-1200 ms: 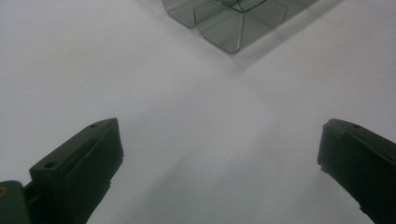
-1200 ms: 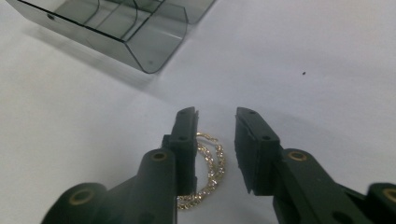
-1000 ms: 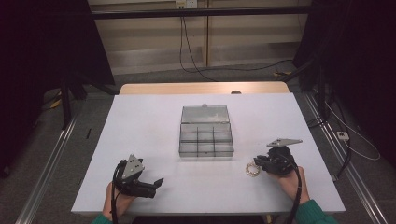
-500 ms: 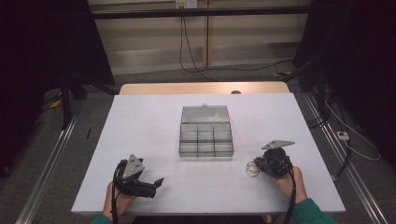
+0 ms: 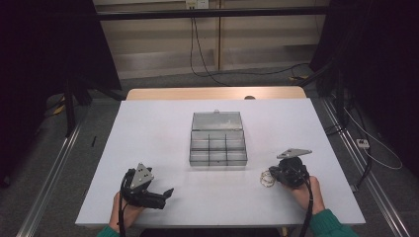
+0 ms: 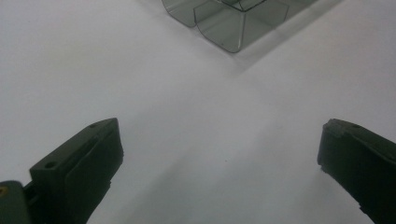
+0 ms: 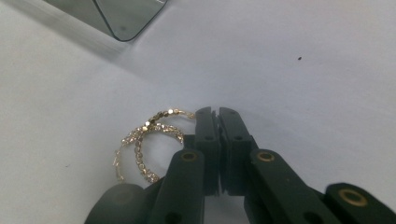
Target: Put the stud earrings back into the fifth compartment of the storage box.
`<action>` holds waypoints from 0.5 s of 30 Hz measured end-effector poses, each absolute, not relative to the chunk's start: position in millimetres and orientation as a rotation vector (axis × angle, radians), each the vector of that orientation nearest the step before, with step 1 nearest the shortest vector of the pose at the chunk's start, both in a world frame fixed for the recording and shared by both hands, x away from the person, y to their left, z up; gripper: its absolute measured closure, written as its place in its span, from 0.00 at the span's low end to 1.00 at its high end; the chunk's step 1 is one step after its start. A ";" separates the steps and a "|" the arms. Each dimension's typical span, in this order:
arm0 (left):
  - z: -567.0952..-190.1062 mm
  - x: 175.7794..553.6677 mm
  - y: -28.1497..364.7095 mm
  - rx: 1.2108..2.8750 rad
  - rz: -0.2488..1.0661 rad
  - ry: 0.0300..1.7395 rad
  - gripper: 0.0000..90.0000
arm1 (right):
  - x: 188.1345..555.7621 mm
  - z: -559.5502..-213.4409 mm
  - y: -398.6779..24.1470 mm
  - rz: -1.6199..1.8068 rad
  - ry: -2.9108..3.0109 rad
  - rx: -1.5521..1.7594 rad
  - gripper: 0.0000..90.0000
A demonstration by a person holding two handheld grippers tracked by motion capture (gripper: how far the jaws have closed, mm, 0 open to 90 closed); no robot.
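Note:
Two sparkling gold hoop earrings [image 7: 149,135] lie overlapped on the white table [image 5: 163,133], also seen at the front right as hoop earrings [image 5: 267,178]. My right gripper [image 7: 218,112] has just been closing and its jaws now meet. The hoops' right edges vanish under its fingertips, seemingly pinched there. From above, the right gripper [image 5: 274,174] points left at the hoops. My left gripper [image 5: 168,193] rests at the front left. Its jaws stand wide apart over bare table in the left gripper view [image 6: 219,140], with nothing between them.
A clear plastic compartment box [image 5: 218,143] stands open mid-table, lid tipped back, between the two grippers. Its corner shows in the left gripper view [image 6: 224,28] and the right gripper view [image 7: 121,18]. The table's front edge runs just below both hands.
The right gripper's jaws have drawn together at the earrings. Both hands have kept their places, and the left gripper has not altered.

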State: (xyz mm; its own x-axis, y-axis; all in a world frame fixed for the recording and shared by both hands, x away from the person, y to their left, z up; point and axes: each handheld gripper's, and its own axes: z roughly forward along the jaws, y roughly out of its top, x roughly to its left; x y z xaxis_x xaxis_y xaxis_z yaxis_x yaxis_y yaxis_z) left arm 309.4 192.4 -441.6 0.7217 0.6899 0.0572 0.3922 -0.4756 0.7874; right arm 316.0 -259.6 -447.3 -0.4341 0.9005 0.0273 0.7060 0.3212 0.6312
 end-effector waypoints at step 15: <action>-441.6 310.8 194.8 2.115 0.478 0.818 0.00 | 311.0 -431.8 -261.7 0.925 2.182 1.415 0.98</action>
